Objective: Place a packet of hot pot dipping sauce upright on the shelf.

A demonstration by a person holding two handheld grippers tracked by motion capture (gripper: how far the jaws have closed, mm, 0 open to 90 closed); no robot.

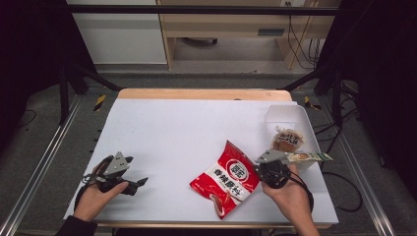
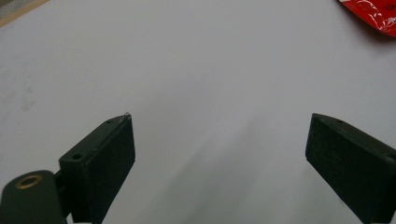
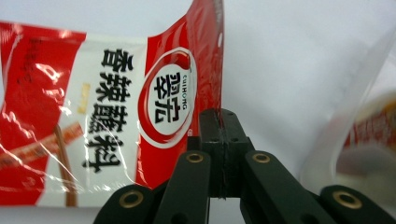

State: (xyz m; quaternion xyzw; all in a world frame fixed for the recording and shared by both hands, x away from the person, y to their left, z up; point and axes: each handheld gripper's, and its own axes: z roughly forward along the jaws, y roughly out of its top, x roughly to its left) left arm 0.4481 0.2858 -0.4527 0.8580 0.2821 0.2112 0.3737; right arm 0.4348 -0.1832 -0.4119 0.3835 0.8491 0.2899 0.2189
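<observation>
Right gripper view: our right gripper [image 3: 223,140] has its jaws clamped on the edge of the glossy red-and-white plastic snack bag [image 3: 107,116], at the frame's centre. We lift slowly, keeping that thin edge pinched, toward the clear plastic tray [image 1: 295,115] at upper right in the high view. Our left gripper [image 2: 219,154] rests with its jaws spread on the white table [image 2: 187,70].

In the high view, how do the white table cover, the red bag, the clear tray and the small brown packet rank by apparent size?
1. White cover
2. Red bag
3. Clear tray
4. Brown packet, which lies in the tray
</observation>
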